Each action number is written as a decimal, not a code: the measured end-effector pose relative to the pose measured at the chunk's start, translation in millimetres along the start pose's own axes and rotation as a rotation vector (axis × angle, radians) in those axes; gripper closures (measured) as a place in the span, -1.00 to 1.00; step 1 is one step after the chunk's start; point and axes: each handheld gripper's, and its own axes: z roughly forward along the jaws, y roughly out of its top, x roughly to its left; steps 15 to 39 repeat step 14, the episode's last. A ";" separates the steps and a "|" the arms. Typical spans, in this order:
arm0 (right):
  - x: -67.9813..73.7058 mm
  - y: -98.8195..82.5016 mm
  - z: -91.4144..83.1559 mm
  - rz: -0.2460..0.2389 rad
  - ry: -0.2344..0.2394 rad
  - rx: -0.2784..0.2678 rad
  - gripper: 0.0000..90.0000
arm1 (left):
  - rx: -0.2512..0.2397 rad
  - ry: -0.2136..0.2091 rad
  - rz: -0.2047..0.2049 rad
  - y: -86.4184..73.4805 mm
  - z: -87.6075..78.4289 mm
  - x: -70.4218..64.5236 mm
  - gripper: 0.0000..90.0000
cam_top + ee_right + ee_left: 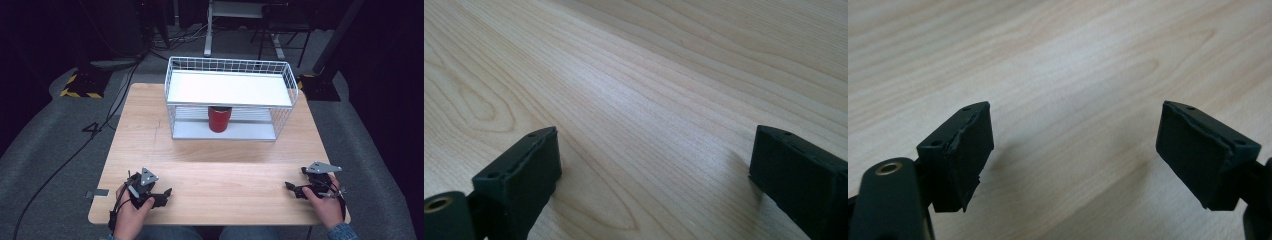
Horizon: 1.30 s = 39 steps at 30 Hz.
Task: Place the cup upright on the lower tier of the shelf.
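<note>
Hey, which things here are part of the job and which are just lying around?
Likely part of the job: red cup, wire rack it stands in, left gripper, right gripper, both open and empty.
Just lying about: floor cables, striped base, grey tab at the table edge.

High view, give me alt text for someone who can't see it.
A red cup stands on the lower shelf of a white wire rack on a wooden table. Near the front edge, hands rest a left gripper and right gripper.
</note>
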 end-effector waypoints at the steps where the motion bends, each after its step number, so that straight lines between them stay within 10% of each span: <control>1: 0.0 0.0 0.0 0.000 0.000 0.000 -0.86 | -0.004 -0.004 0.022 -1.4 1.7 -0.8 -0.66; 39: 0.4 0.0 0.2 -0.001 -0.003 0.002 -0.87 | -0.047 -0.024 0.056 -2.0 8.5 -1.4 -0.79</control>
